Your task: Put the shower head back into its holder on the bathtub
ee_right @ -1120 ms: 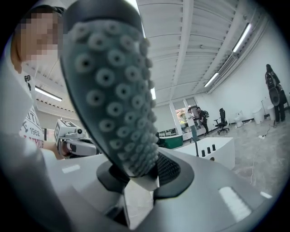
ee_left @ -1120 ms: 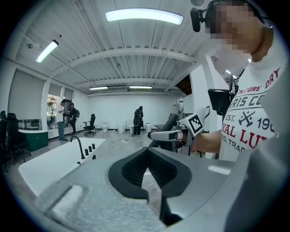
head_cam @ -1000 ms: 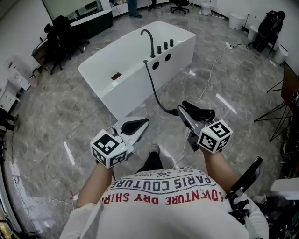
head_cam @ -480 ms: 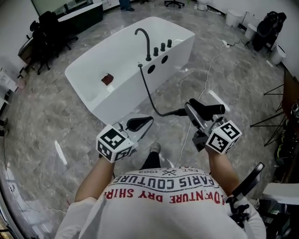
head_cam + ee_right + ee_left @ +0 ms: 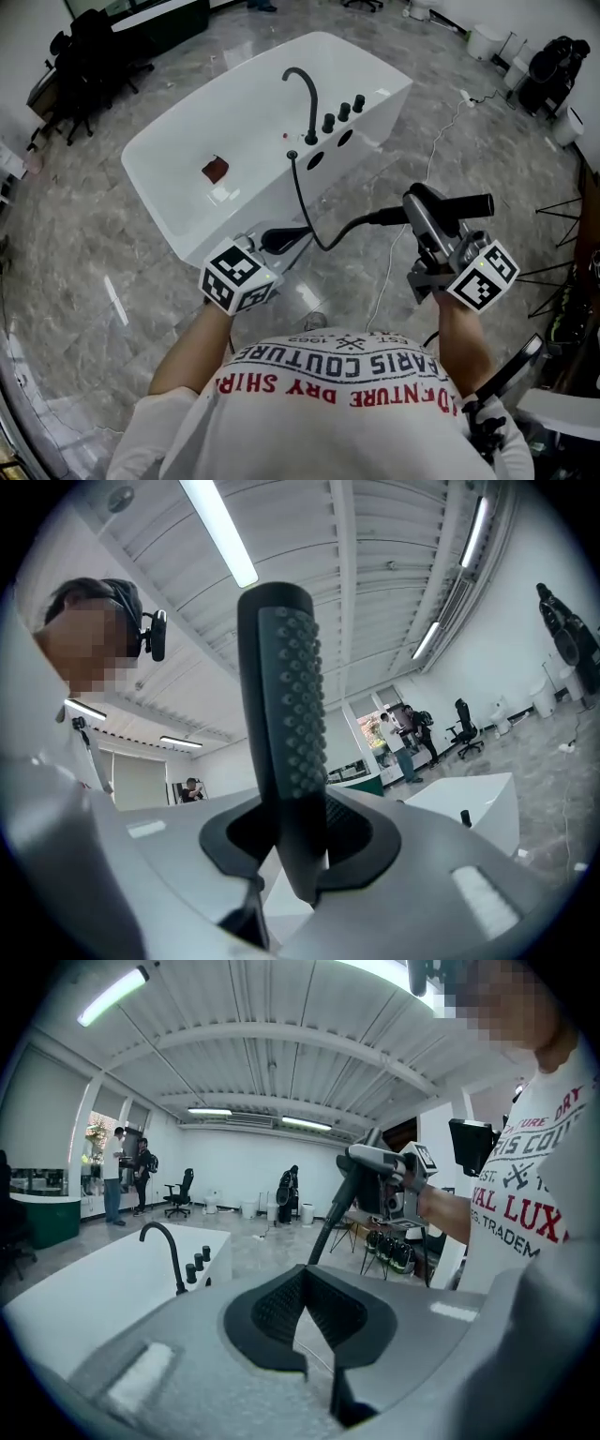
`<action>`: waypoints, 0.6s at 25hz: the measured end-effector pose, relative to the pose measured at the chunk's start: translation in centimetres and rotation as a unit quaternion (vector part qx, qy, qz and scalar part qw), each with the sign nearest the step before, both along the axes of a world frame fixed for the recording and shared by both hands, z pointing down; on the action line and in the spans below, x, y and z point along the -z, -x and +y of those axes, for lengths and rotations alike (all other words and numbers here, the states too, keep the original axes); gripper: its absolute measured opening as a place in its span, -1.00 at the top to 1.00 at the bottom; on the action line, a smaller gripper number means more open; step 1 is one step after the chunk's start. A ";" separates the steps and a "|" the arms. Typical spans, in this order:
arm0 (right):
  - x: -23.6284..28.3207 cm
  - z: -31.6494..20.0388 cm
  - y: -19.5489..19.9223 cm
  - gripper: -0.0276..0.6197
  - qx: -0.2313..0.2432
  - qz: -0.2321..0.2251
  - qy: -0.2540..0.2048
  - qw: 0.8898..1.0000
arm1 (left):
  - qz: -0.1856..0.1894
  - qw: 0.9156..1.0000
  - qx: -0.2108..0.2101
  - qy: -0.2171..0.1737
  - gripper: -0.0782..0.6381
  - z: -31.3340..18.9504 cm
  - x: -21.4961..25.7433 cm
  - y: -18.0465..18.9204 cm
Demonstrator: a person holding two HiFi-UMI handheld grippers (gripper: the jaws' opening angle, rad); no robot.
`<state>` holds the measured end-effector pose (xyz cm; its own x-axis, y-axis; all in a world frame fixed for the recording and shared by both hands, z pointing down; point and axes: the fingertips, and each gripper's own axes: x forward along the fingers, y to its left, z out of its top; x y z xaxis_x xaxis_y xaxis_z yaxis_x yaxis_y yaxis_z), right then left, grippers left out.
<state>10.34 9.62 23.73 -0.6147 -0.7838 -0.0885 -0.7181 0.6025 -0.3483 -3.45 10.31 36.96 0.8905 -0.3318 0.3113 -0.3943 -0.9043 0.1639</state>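
A black stick shower head (image 5: 452, 207) lies crosswise in my right gripper (image 5: 433, 221), which is shut on its handle; in the right gripper view the nubbed shower head (image 5: 285, 726) stands up between the jaws. Its black hose (image 5: 322, 242) loops down and back to a holder opening (image 5: 292, 155) on the rim of the white bathtub (image 5: 178, 141), beside the black faucet (image 5: 302, 87) and three knobs (image 5: 343, 110). My left gripper (image 5: 282, 240) is shut and empty, hanging just before the tub's near wall. The left gripper view shows the faucet (image 5: 165, 1243) ahead.
A small dark red item (image 5: 215, 170) lies inside the tub. A white cable (image 5: 429, 155) runs over the marble floor at right. Office chairs (image 5: 82, 49) stand far left, bags (image 5: 555, 58) and stands (image 5: 562, 272) at right. People (image 5: 120, 1172) stand far off.
Both grippers have moved forward toward the bathtub, which now sits much closer. The right gripper has carried the shower head forward and a little higher; the hose loop has shortened.
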 end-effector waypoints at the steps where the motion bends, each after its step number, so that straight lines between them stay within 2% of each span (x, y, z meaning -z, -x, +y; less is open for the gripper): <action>1: 0.0 -0.5 -0.2 0.58 0.000 -0.005 -0.004 1.000 | -0.002 1.000 0.002 0.000 0.78 -0.6 -0.6 0.1; 5: 0.9 -3.6 -0.5 0.58 0.004 -0.026 -0.011 1.000 | -0.004 1.000 0.003 -0.001 0.78 -2.8 -1.1 -0.3; 12: 2.3 -7.4 0.0 0.58 0.014 -0.033 -0.023 0.999 | -0.003 0.999 -0.034 -0.009 0.78 -3.7 0.2 -1.1; 15: 1.6 -8.4 -0.3 0.58 0.028 -0.042 -0.027 0.998 | 0.001 1.000 -0.027 -0.001 0.78 -4.3 -1.2 -1.8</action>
